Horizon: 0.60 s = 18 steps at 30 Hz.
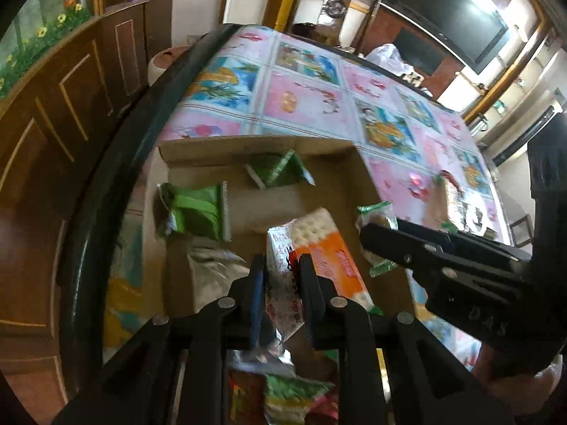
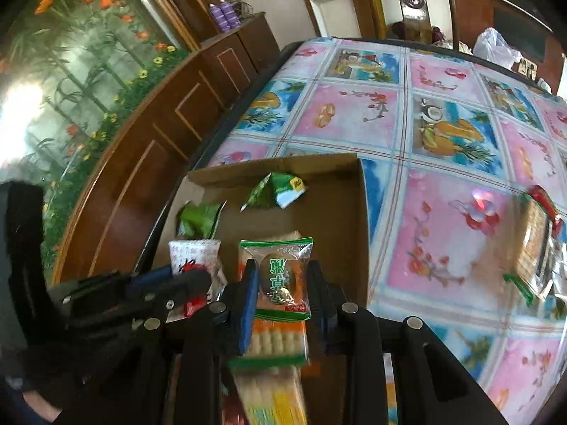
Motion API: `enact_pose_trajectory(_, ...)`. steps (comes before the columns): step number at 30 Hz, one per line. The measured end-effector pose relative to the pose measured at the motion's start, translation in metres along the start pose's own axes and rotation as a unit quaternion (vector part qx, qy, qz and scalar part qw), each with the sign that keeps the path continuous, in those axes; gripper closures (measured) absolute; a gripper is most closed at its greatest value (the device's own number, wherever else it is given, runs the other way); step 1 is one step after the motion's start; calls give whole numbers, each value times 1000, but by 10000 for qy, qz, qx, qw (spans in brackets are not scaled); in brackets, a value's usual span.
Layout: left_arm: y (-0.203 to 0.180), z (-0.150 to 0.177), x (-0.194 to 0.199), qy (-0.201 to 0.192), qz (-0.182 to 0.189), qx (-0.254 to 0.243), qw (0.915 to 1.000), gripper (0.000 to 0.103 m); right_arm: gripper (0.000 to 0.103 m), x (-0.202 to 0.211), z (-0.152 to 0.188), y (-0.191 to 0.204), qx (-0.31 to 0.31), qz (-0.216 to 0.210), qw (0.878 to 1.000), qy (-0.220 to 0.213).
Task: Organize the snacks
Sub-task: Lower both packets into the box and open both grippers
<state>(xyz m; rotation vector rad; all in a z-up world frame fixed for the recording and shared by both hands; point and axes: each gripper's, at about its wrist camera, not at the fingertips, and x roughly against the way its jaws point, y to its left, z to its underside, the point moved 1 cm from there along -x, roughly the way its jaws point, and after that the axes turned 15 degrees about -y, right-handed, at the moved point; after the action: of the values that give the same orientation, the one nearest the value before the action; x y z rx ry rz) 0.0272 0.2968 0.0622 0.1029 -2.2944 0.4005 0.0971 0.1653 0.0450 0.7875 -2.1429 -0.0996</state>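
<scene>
Open shallow brown cardboard box (image 2: 354, 212) on the fruit-print plastic tablecloth (image 2: 443, 113), at the table's 9 o'clock edge. In the box: crumpled green foil packet (image 2: 280, 187) at 12 o'clock against the far wall, second green foil packet (image 2: 198, 219) at 10 o'clock. On the cloth at 3 o'clock, well apart from the box: clear-wrapped cracker pack (image 2: 535, 241).

Left tool (image 1: 281, 285): fingers cover the lower part of the white packet (image 1: 281, 269); its print is blurred. Right tool (image 2: 281, 292): fingers hide both side edges of the clear pastry packet (image 2: 283, 279). The box's (image 2: 361, 219) near end is behind both tools. The cracker pack (image 2: 535, 248) on the counter (image 2: 443, 141) is motion-blurred. Packets at the bottom edge are cut off, unreadable.
</scene>
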Motion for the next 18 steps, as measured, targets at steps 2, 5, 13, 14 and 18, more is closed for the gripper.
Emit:
enact_pose_trajectory(2, 6, -2, -6, 43, -23, 116, 9999, 85, 73, -10, -1, 1, 23, 58, 10000, 69)
enact_pose_trajectory(5, 10, -2, -9, 73, -36, 157, 9998, 85, 73, -18, 0, 1, 50, 150, 9998, 131)
enact_pose_trajectory(13, 7, -1, -9, 55, -116, 177, 9998, 82, 68, -21, -1, 4, 152, 108, 9996, 208)
enact_pose_trajectory(14, 7, -1, -9, 57, -120, 178, 9998, 81, 68, -19, -2, 4, 173, 81, 9996, 208)
enact_pose_trajectory(18, 3, -5, -4, -11, -124, 206, 9997, 67, 68, 3, -8, -4, 120, -47, 9999, -20)
